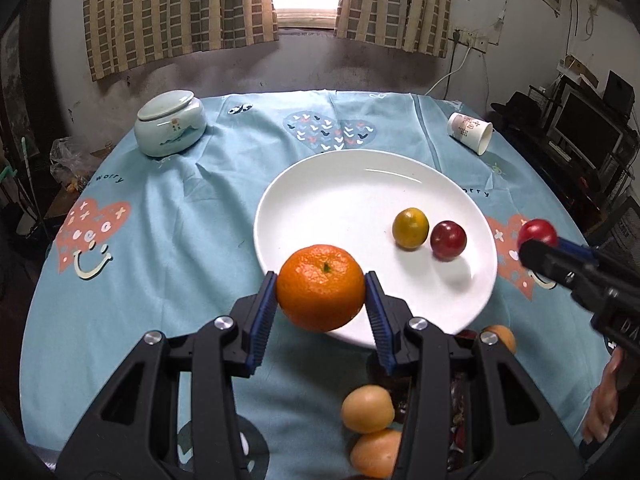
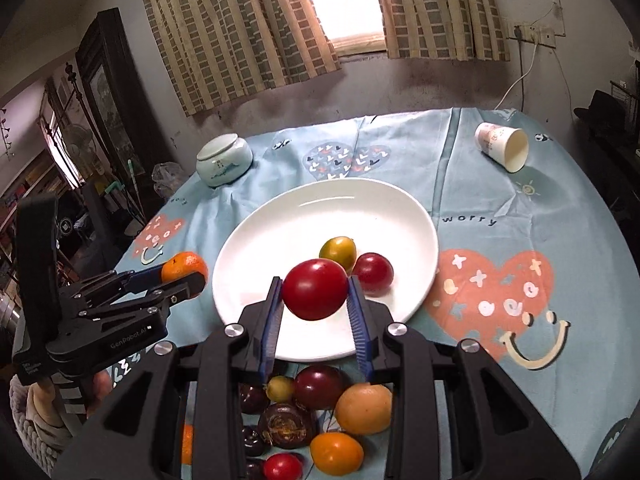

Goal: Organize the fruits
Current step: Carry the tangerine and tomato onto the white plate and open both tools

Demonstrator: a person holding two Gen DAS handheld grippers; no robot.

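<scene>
My left gripper (image 1: 321, 286) is shut on an orange mandarin (image 1: 320, 287), held above the near rim of the white plate (image 1: 340, 200). My right gripper (image 2: 315, 290) is shut on a red round fruit (image 2: 315, 289) over the plate's (image 2: 280, 240) near part. On the plate lie a small yellow-green fruit (image 1: 410, 228) (image 2: 338, 251) and a dark red fruit (image 1: 448, 240) (image 2: 373, 271). In the right wrist view the left gripper (image 2: 186, 274) with the mandarin (image 2: 184, 268) shows at left. In the left wrist view the right gripper (image 1: 538, 240) with its red fruit (image 1: 537, 233) shows at right.
A pile of loose fruits (image 2: 320, 412) (image 1: 368, 408) lies on the blue tablecloth (image 1: 160, 240) in front of the plate. A lidded ceramic jar (image 1: 171, 123) stands at the back left. A paper cup (image 1: 470, 132) lies on its side at the back right. A person's hand (image 1: 604, 400) holds the right gripper.
</scene>
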